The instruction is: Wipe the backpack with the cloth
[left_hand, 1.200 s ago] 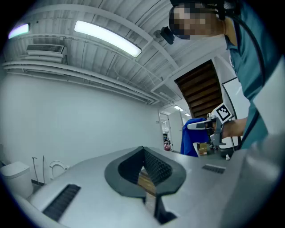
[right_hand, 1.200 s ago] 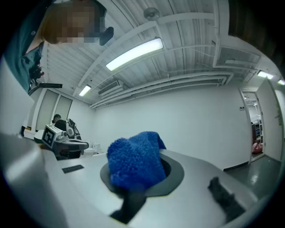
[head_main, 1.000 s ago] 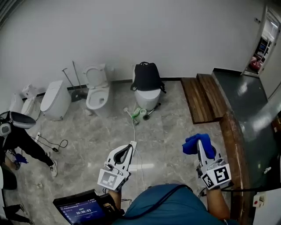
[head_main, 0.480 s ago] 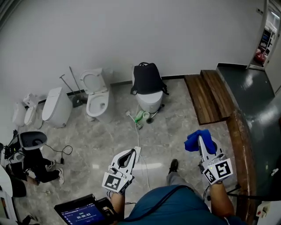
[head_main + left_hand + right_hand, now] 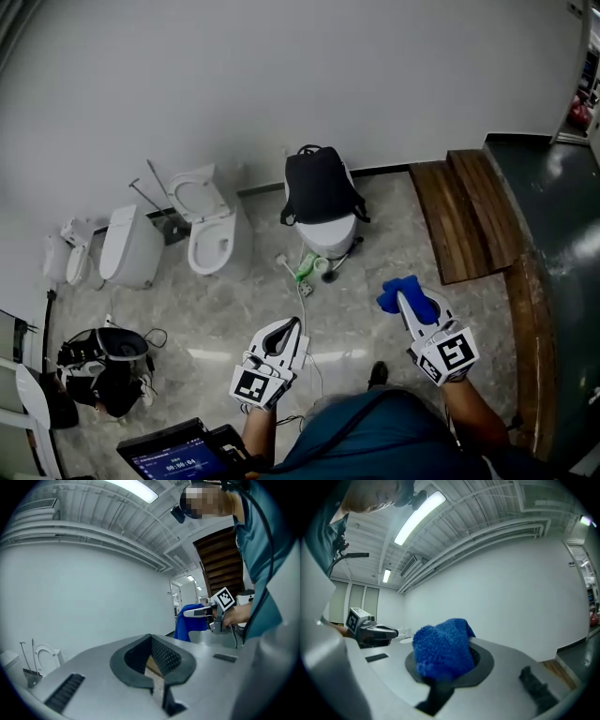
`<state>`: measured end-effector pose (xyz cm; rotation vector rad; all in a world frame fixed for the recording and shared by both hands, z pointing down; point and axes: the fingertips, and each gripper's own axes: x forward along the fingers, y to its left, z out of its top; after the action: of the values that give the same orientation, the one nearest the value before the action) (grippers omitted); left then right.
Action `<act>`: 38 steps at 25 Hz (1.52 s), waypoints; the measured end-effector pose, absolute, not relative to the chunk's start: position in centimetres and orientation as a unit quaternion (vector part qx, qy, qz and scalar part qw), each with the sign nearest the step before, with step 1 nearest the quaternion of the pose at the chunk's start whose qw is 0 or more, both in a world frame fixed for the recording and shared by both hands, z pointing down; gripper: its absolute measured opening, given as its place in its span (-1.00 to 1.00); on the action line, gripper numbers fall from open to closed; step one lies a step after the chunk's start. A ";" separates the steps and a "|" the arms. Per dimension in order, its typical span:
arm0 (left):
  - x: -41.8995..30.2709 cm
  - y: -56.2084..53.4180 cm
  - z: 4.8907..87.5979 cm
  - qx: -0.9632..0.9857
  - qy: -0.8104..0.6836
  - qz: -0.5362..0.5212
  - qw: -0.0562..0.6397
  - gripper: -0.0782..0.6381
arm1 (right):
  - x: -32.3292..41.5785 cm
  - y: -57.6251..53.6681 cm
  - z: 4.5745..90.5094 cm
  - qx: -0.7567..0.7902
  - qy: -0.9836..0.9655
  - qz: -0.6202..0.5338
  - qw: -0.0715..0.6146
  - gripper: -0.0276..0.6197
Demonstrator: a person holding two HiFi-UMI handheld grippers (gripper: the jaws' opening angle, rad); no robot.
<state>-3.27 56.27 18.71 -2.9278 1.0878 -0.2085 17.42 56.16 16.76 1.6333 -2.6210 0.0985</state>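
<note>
Our right gripper (image 5: 405,300) pinches the blue cloth (image 5: 392,292), and the bunched terry fabric bulges up and out over its jaws. Our left gripper (image 5: 291,326) has its jaws pressed together at the tips, with nothing between them. We hold both low in front of us above the grey marbled floor (image 5: 234,319), the left just beside a thin white cable (image 5: 302,309) that runs across the tiles.

The black backpack (image 5: 322,187) is well apart from both grippers. It sits upright on top of a white toilet (image 5: 326,236) against the white wall (image 5: 281,75). A green bottle (image 5: 306,268) lies at that toilet's base. To its left stands a toilet with its seat raised (image 5: 208,225), and further left one with its lid shut (image 5: 127,246). Wooden boards (image 5: 469,211) lie to the right of the backpack. A tablet (image 5: 173,455) shows at the lower left edge.
</note>
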 end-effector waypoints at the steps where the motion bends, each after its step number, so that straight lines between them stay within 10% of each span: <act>1: -2.5 54.8 18.6 -0.935 0.348 -0.069 0.005 -0.77 | 17.8 54.4 16.8 0.526 -0.850 0.033 0.027 -0.85; 25: -0.3 11.1 25.4 -0.952 0.303 -0.042 -0.009 -0.77 | 18.0 14.1 21.3 0.552 -0.833 0.019 0.045 -0.85; 38: 2.4 -3.1 30.5 -0.940 0.317 -0.123 -0.035 -0.77 | 22.2 -3.0 38.3 0.529 -0.827 0.166 0.092 -0.85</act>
<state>2.44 -3.11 30.46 -3.0195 1.0194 -0.3961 22.15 -2.96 38.32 1.5705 -2.4560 0.4935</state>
